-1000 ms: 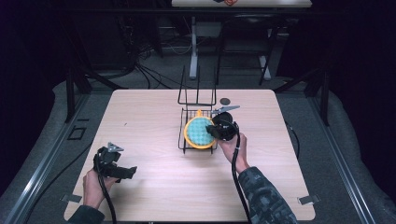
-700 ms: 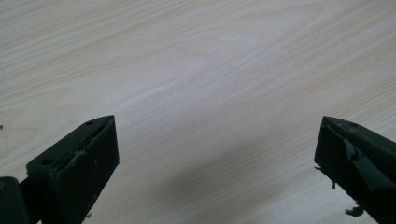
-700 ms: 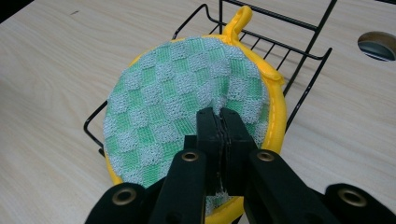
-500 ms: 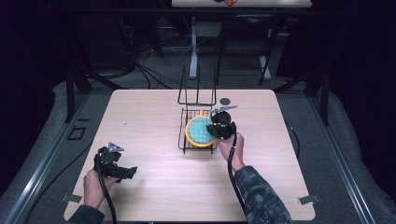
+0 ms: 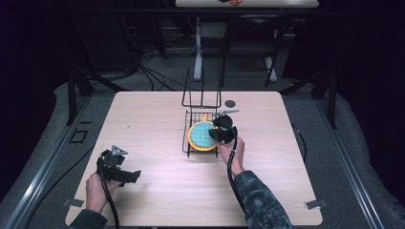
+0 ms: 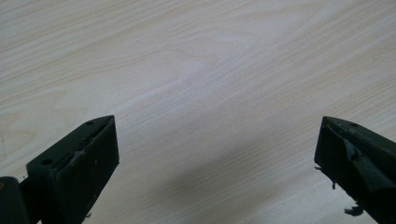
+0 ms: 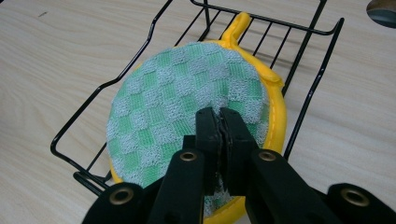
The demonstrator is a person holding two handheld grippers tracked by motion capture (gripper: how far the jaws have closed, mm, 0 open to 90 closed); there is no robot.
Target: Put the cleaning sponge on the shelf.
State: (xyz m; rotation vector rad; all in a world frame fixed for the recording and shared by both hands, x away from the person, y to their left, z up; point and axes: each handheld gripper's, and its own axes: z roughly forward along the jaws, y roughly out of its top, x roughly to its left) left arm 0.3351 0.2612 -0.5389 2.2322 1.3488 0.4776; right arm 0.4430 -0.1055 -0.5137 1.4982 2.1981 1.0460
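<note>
A: What's the surface like?

B: A pale wood-grain table (image 5: 157, 119), square-cornered, on grey floor in a dark room. Cables trail across the floor behind it, and metal legs of another table stand farther back.

A: How many things are on it?

B: Three. One black wire rack (image 5: 187, 143) near the middle, with an upright wire back at its far end. One round pad (image 5: 201, 135), green-and-white checked with a yellow rim and a small yellow loop, lying flat in the rack's tray. One small dark disc (image 5: 230, 103) on the bare wood just beyond the rack, to the right.

A: And the grippers?

B: Two, one per hand. The right gripper (image 7: 219, 114) sits at the pad's right edge; its jaws are pressed together, tips over the checked cloth. Whether any cloth is pinched between them I cannot tell.

A: The left one?

B: The left gripper (image 5: 135, 174) is at the near left of the table, well apart from the rack. Its jaws stand wide, with nothing but bare wood between them.
</note>
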